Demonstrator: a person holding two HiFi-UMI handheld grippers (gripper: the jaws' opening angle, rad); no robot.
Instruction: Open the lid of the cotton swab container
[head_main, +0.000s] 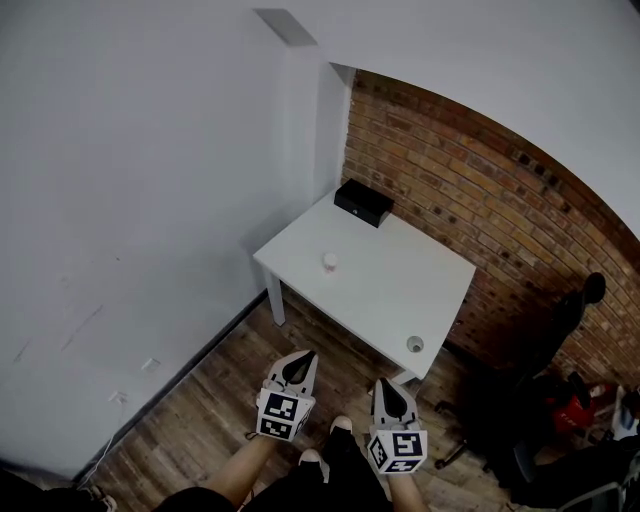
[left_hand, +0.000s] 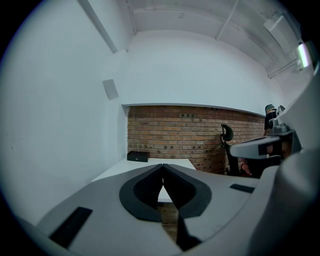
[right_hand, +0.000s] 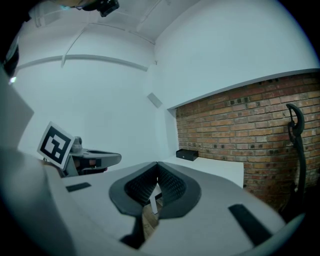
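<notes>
A small white cylindrical container (head_main: 330, 261) stands on the white table (head_main: 400, 290), a little left of its middle. Both grippers hang over the wooden floor, well short of the table's near edge. My left gripper (head_main: 302, 358) is shut, its jaw tips meeting with nothing between them (left_hand: 162, 166). My right gripper (head_main: 390, 385) is shut and empty as well (right_hand: 157, 164). In the two gripper views the container is hidden behind the jaws.
A black box (head_main: 362, 202) lies at the table's far corner by the brick wall (head_main: 470, 170). A small round grey object (head_main: 415, 344) sits near the table's right front corner. A black office chair (head_main: 560, 320) and red items (head_main: 575, 410) stand right of the table. A white wall (head_main: 130, 200) is on the left.
</notes>
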